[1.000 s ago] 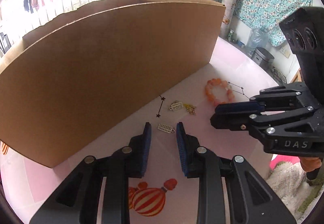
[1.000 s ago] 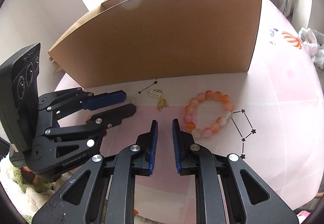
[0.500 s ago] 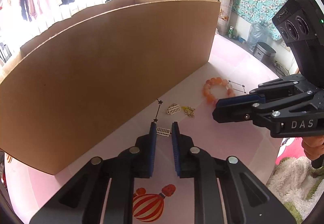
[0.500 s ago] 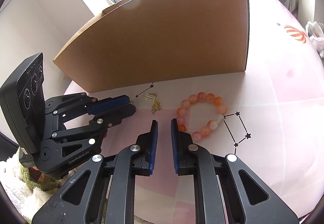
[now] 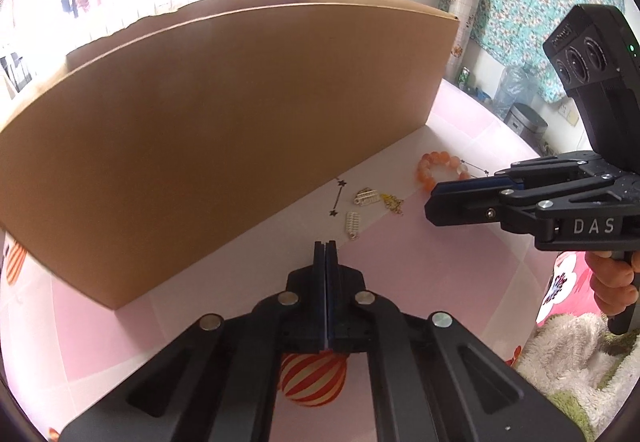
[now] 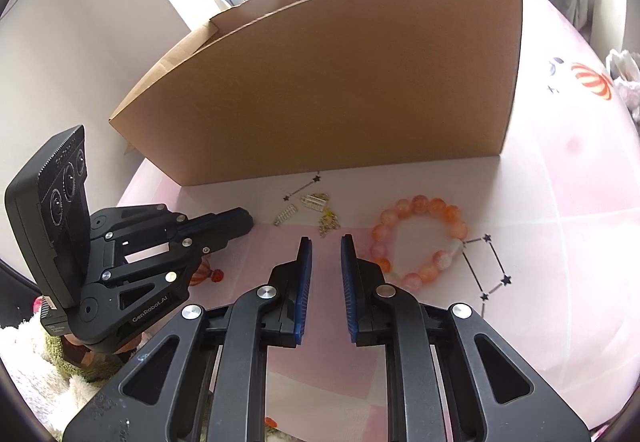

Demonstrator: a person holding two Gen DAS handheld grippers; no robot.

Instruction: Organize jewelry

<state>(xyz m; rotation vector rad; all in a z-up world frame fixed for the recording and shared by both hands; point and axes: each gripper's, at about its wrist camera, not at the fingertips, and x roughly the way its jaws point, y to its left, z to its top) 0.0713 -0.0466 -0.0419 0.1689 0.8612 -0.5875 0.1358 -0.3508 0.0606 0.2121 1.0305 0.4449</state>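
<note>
Pink tablecloth [image 6: 560, 202], cardboard box [image 5: 224, 130] behind. Left gripper [image 5: 325, 244] just closed, empty, pendant [image 5: 353, 223] beyond tips. Right gripper [image 6: 325, 242] slightly parted, empty, beside bead bracelet [image 6: 420, 242].

Orange bead bracelet [image 6: 420, 242]; brown cardboard box [image 6: 340, 82]; pink tablecloth [image 6: 560, 242].

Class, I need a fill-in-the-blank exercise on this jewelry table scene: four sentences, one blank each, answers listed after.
1. The round bracelet on the pink table is made of orange ____.
2. The left tongs are fully ____, with nothing between them.
3. The tall box behind the jewelry is made of brown ____.
4. The small pale ridged clip lies ____ the closed left tongs, not in them.

Missing words: beads; shut; cardboard; beyond
</note>
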